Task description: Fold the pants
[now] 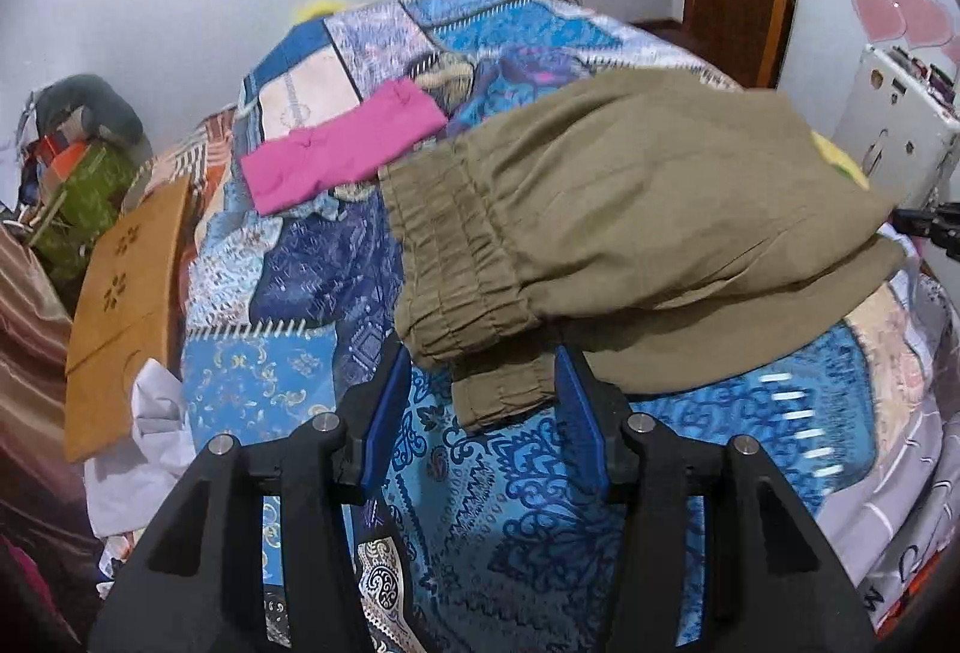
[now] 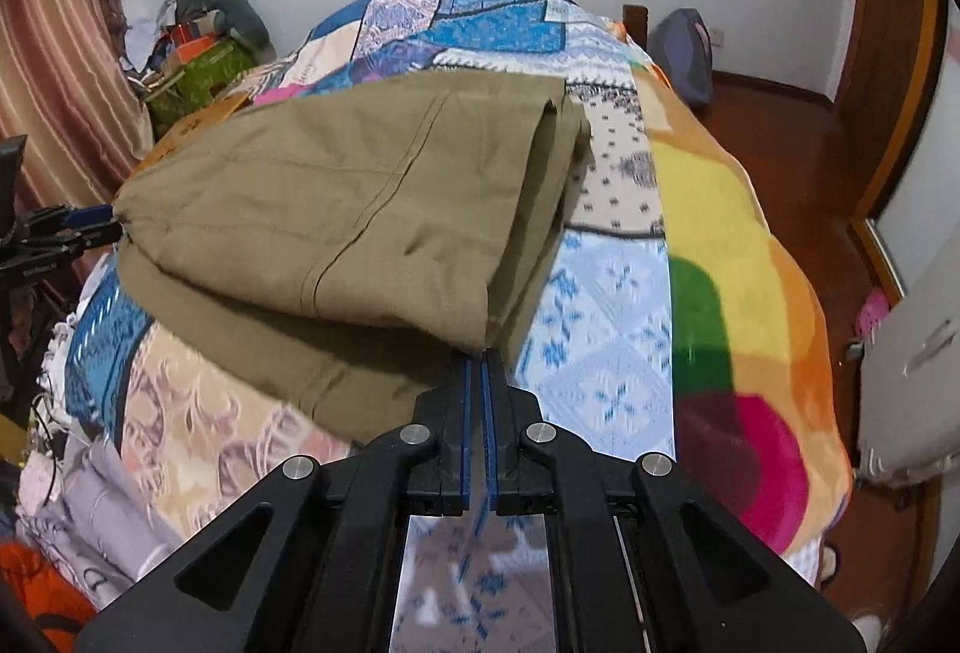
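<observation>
The olive-khaki pants lie folded on the bed, the upper layer raised a little over the lower one. My left gripper holds the bunched elastic waistband between its blue pads, jaws about half apart on the thick cloth. In the right wrist view it shows at the left edge, left gripper pinching that end. My right gripper is shut on the folded edge of the pants at the opposite end. The lower layer runs under the fingers.
A folded pink garment lies on the blue patchwork quilt beyond the waistband. A brown wooden board leans at the bed's left. A bright blanket drapes the right edge, with a white cabinet and wooden floor beside it.
</observation>
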The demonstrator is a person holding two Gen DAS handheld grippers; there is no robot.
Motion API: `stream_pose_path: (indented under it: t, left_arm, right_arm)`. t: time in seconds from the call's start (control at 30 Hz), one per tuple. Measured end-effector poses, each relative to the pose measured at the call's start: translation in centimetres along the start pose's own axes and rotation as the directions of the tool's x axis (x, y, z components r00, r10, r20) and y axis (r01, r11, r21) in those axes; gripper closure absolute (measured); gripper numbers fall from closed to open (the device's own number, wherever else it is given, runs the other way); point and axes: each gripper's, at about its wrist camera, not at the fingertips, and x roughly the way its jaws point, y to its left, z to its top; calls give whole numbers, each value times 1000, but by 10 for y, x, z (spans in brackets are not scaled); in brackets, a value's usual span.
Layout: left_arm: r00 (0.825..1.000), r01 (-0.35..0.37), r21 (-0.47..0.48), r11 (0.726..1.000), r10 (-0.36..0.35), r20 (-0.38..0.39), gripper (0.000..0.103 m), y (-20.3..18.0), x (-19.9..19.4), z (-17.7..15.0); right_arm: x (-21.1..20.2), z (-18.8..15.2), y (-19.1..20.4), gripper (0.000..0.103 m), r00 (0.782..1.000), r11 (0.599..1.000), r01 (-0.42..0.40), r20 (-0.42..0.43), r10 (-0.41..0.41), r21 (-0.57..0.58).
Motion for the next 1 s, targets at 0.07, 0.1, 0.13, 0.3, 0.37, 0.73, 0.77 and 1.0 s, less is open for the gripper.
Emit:
stream_pose_path:
  t: [0.07,0.1,0.13,0.3,0.37,0.73,0.77,1.0]
  left_arm:
    - [999,-16,25,1000,15,32,52,-5,-11,4]
    - [998,-28,49,998,26,50,52,-9,-17,7]
    - [998,-32,67,997,28,60,51,-13,-20,10]
    - [998,-5,174,985,-7,69,28,-42,-20,24]
    - [999,-19,238,971,8,47,28,-57,-9,27]
    - [1000,23,383,923,-21,-11,35,-88,27,29]
    - [999,35,375,926,-31,-15,41,-86,27,32]
    - [999,44,358,933,-48,2,54,-87,21,47]
  right_arm:
    - [-7,-4,1,97,1000,1000,20,10,-20,-8]
    - [-11,-4,3,94,999,999,27,17,-27,-16]
    - [-16,-2,5,89,999,999,36,32,-35,-29]
    - [-33,10,25,54,993,994,43,117,-32,-97]
    - [-31,14,35,46,992,992,33,123,-18,-120]
    - [16,19,91,41,994,967,-88,44,101,-238]
    - [20,18,95,41,994,965,-91,34,103,-247]
    - [40,26,106,41,992,959,-108,33,121,-263]
